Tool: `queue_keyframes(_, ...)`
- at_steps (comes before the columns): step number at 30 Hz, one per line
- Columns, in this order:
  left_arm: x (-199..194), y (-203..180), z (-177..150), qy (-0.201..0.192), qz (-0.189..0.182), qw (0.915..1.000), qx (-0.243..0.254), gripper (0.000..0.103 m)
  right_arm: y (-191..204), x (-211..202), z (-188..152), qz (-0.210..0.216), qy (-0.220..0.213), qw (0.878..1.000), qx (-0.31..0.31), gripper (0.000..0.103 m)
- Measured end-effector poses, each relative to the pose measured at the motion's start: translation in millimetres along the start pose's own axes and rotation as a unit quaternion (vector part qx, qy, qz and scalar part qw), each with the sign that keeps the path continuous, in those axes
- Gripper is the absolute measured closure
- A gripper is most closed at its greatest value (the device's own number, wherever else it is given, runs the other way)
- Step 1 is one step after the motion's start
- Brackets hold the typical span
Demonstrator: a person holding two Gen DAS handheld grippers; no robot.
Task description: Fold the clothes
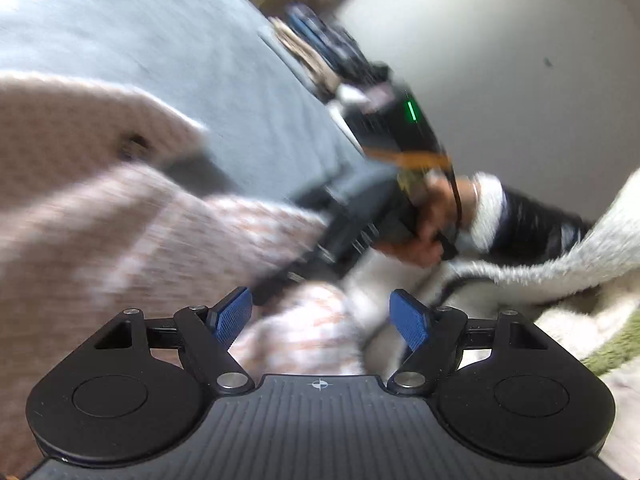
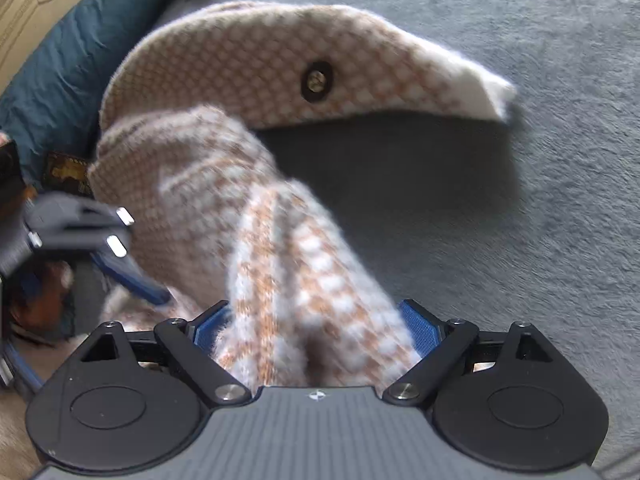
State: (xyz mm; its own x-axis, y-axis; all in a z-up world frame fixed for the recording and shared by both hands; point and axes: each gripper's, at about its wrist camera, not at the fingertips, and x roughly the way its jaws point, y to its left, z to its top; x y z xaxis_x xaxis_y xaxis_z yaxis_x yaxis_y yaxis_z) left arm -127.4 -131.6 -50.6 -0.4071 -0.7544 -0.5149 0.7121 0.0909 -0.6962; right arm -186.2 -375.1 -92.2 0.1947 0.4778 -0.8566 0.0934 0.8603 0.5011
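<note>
Knitwear is all you have to work with: one fuzzy garment [image 2: 248, 68] in an orange-and-white check, with a single dark button [image 2: 317, 81], lying across the grey bed [image 2: 520, 200]. No container shows in either view. Your right gripper [image 2: 316, 328] has its two blue fingers [image 2: 420, 326] spread wide, a bunched fold of that garment running up between them; whether the pads press on it is unclear. Your left gripper [image 1: 322, 316] also has its fingers [image 1: 232, 314] spread, hovering over the knit's lower edge with nothing pinched. One blue pillow [image 2: 60, 64] lies along the bed's edge.
</note>
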Motion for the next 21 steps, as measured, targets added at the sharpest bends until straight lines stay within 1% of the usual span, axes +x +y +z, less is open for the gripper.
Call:
queue_keyframes(3,-50.4,4.3,-3.8,-0.046,0.065,0.9966,-0.02,0.026,-2.4,-2.3,-3.0,0.01,-0.004,1.0,0.002,0.012)
queue_keyframes(5,-88.0,7.4,-12.8,-0.072,0.119,0.9896,-0.035,0.025,-0.4,-7.7,-1.5,0.02,-0.018,1.0,-0.003,0.012)
queue_keyframes(6,-105.1,8.8,-19.0,-0.082,0.147,0.9848,-0.045,0.024,0.5,-11.3,4.1,0.027,-0.026,0.999,-0.011,0.011)
queue_keyframes(8,-139.5,12.5,-32.8,-0.101,0.203,0.9714,-0.069,0.023,1.5,-20.1,10.9,0.048,-0.053,0.997,-0.023,0.011)
queue_keyframes(9,-153.2,14.6,-40.3,-0.109,0.227,0.9643,-0.082,0.023,-0.1,-24.3,16.7,0.065,-0.067,0.995,-0.02,0.01)
queue_keyframes(11,-175.9,24.0,-53.3,-0.126,0.265,0.9495,-0.112,0.017,-5.6,-27.8,31.0,0.108,-0.085,0.991,-0.002,0.006)
queue_keyframes(12,-181.0,31.4,-58.1,-0.133,0.275,0.9435,-0.128,0.016,-8.9,-25.6,40.6,0.132,-0.088,0.987,0.011,0.004)
queue_keyframes(14,-191.2,46.2,-67.8,-0.147,0.295,0.9304,-0.161,0.015,-13.7,-13.1,57.4,0.165,-0.083,0.982,0.033,0.003)
queue_keyframes(15,-192.6,54.4,-71.0,-0.153,0.3,0.9246,-0.178,0.015,-14.3,-2.3,65.8,0.175,-0.076,0.981,0.046,0.003)
queue_keyframes(17,-183.9,73.4,-73.2,-0.156,0.298,0.9168,-0.216,0.015,-18.6,19.3,79.8,0.204,-0.06,0.974,0.075,0.003)
queue_keyframes(18,-178.7,82.2,-73.8,-0.156,0.295,0.9147,-0.228,0.015,-19.9,30.3,86.6,0.221,-0.052,0.97,0.09,0.003)
queue_keyframes(21,-166.7,104.1,-71.8,-0.163,0.279,0.9146,-0.243,0.015,-22.0,52.5,104.9,0.264,-0.045,0.957,0.116,0.003)
